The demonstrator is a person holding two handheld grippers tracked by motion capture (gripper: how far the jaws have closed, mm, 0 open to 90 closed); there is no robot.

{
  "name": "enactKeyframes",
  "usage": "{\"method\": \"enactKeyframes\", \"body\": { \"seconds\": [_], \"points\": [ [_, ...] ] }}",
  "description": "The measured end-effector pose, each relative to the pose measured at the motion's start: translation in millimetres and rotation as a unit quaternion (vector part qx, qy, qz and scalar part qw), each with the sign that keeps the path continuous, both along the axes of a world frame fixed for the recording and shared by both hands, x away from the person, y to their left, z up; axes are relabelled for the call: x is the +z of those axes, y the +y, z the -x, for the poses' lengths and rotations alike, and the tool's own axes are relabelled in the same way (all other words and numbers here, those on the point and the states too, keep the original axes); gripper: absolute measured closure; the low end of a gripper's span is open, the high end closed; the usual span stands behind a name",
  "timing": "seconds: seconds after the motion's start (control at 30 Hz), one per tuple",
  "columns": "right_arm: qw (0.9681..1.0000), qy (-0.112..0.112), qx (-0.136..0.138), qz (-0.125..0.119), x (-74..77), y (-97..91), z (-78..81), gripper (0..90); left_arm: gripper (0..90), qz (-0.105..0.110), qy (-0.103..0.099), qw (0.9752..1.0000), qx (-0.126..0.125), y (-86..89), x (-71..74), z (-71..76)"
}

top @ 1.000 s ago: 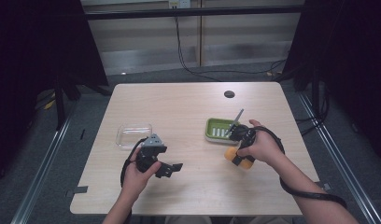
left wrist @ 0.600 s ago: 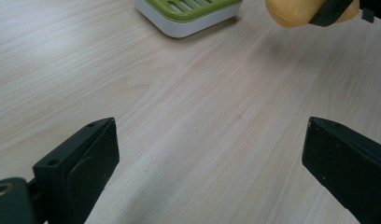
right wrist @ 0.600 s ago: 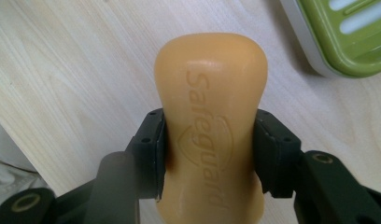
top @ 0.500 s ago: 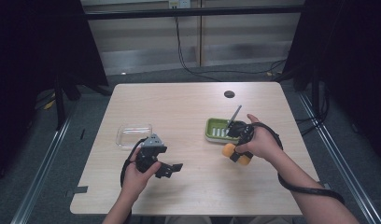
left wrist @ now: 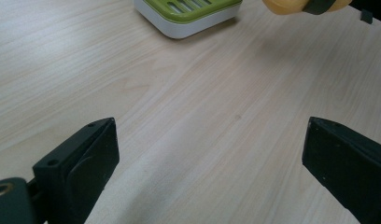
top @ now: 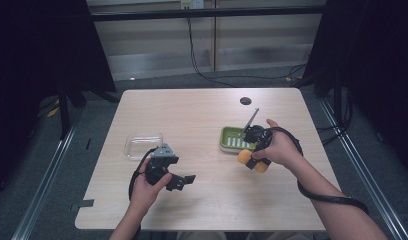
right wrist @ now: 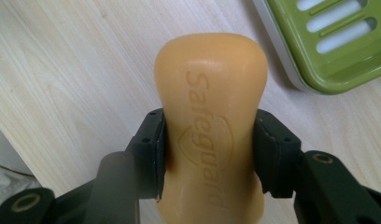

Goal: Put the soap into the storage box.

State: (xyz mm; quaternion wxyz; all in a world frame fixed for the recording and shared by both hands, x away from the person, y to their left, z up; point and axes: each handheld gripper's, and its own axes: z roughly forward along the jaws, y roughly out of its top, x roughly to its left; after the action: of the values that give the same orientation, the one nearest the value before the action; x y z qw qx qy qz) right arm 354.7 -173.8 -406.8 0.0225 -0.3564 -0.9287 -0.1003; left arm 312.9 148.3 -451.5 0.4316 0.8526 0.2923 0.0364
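The right hand [top: 279, 147] reaches in from the lower right, wrist bent toward the table's middle; its right gripper [right wrist: 209, 156] is clamped on an orange soap bar [right wrist: 211, 121], both pads pressing its waist, just beside the green soap dish [top: 234, 139]; the left hand [top: 148, 182] rests low at the near left, left gripper [left wrist: 212, 158] spread wide over bare table [left wrist: 202, 116], holding nothing.

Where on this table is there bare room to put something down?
The widest bare wood runs across the far side of the table, behind the clear container and green soap dish. The middle strip between them is free too. It is crowded near the dish, where the right gripper holds the orange soap.
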Motion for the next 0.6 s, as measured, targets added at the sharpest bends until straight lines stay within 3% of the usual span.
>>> {"method": "enactKeyframes", "body": {
  "seconds": [0.6],
  "points": [
    [0.9999,-0.009,0.012,0.001,5.0,2.1,-8.5,50.1,3.9,-0.003,0.003,1.0000,0.001,1.2,-0.3,-0.6]
  ]
}}
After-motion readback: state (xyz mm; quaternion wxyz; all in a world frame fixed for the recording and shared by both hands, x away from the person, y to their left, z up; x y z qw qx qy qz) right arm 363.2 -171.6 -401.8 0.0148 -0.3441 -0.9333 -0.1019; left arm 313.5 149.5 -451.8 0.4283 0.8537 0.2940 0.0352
